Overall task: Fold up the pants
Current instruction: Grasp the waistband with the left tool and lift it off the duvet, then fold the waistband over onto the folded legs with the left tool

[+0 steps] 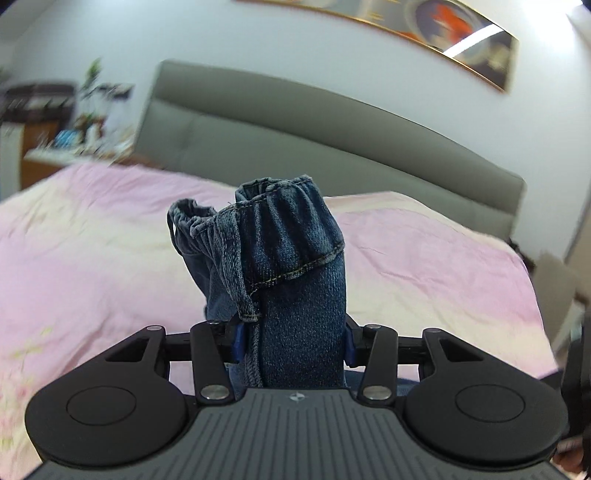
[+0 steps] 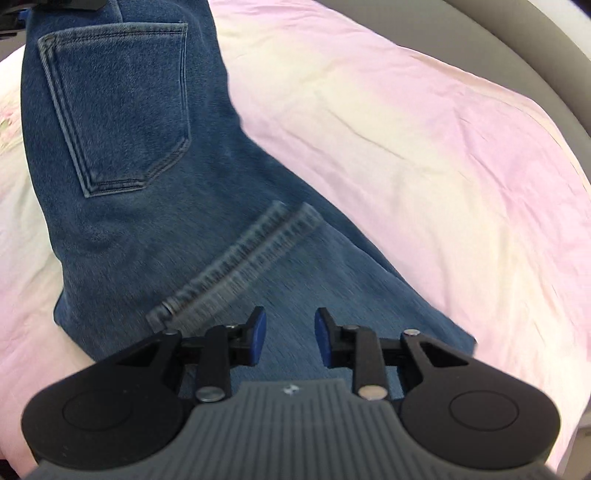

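The pants are blue denim jeans. In the left wrist view my left gripper (image 1: 293, 341) is shut on a bunched waistband end of the jeans (image 1: 295, 266), which stands up between the blue pads and hides the fingertips. In the right wrist view the jeans (image 2: 155, 206) lie across the bed, back pocket (image 2: 122, 107) at upper left and a seam (image 2: 236, 262) running diagonally. My right gripper (image 2: 290, 338) is open and empty just above the denim near the seam.
The jeans lie on a bed with a pink and cream cover (image 2: 424, 155). A grey padded headboard (image 1: 314, 125) stands behind it. A cluttered desk with a plant (image 1: 70, 125) is at far left. A framed picture (image 1: 443, 33) hangs on the wall.
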Tool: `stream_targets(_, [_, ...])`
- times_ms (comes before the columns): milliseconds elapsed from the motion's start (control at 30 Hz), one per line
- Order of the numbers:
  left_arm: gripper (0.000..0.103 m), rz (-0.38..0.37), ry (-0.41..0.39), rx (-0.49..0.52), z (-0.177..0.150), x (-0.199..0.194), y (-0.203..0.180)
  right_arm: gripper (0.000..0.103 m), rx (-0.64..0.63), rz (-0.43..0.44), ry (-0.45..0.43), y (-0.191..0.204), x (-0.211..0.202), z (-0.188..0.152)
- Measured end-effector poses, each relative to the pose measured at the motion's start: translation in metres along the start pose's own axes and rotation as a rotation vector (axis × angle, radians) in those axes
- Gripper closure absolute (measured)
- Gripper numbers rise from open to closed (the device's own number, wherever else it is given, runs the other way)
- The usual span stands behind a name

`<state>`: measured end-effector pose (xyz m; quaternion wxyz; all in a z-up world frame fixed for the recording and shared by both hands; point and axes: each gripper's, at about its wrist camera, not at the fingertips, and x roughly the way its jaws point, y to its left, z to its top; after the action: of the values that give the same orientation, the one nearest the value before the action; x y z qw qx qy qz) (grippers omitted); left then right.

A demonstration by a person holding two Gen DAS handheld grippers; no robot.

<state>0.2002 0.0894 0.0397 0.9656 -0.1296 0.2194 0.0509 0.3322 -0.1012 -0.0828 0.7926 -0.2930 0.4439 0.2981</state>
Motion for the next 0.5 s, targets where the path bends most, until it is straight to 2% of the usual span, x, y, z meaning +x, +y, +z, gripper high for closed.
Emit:
stream_targets(100, [0.051, -0.054, 0.023, 0.163, -0.012, 0.006, -0.053, 0.079, 0.056, -0.036, 0.018, -0.020, -0.012, -0.026])
stream_targets(233, [0.051, -0.126, 0.107, 0.367, -0.047, 0.026, -0.118, 0.079, 0.115, -0.063, 0.037, -0.040, -0.022, -0.059])
stream_targets(400, [0.051, -0.193, 0.263, 0.532, -0.102, 0.059, -0.173, 0.079, 0.173, -0.056, 0.053, -0.053, -0.029, -0.093])
stream_targets(500, [0.051, -0.184, 0.308, 0.630, -0.135, 0.074, -0.194, 0.079, 0.189, -0.047, 0.062, -0.057, -0.026, -0.107])
